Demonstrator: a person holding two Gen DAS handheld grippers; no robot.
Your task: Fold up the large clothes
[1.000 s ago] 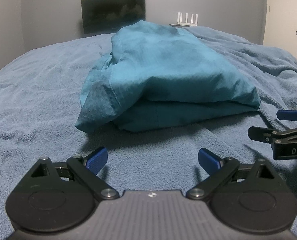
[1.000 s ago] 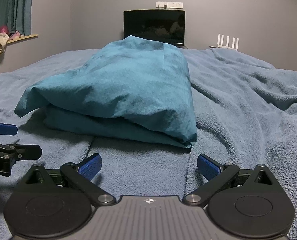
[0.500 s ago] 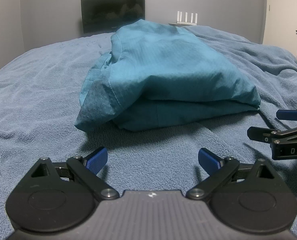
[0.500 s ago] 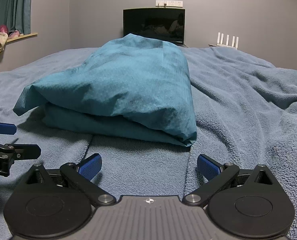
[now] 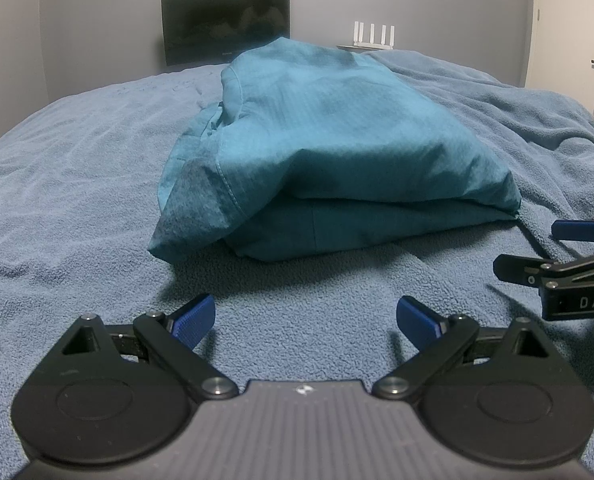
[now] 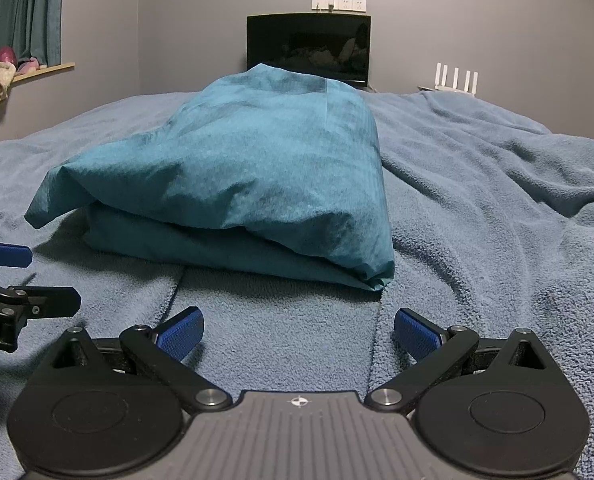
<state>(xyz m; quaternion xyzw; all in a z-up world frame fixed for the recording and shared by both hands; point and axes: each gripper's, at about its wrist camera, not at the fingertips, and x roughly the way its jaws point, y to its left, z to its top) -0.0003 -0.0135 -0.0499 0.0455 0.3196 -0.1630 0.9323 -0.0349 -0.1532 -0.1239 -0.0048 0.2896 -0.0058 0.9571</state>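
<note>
A teal garment [image 5: 329, 148] lies folded in a thick stack on the blue blanket [image 5: 77, 184]; it also shows in the right wrist view [image 6: 257, 176]. My left gripper [image 5: 305, 318] is open and empty, low over the blanket just short of the garment's near edge. My right gripper [image 6: 299, 332] is open and empty, also just short of the near edge. Each gripper shows at the side of the other's view: the right one [image 5: 565, 256] and the left one [image 6: 13, 276].
The blanket [image 6: 497, 208] is rumpled into ridges on the right side of the bed. A dark monitor [image 6: 308, 46] and a white router [image 6: 455, 78] stand at the far wall. A shelf with soft items [image 6: 1, 74] is at the left wall.
Both grippers have drifted slightly, so the garment sits a little higher and nearer in both views. The garment's shape and the open jaws are unchanged.
</note>
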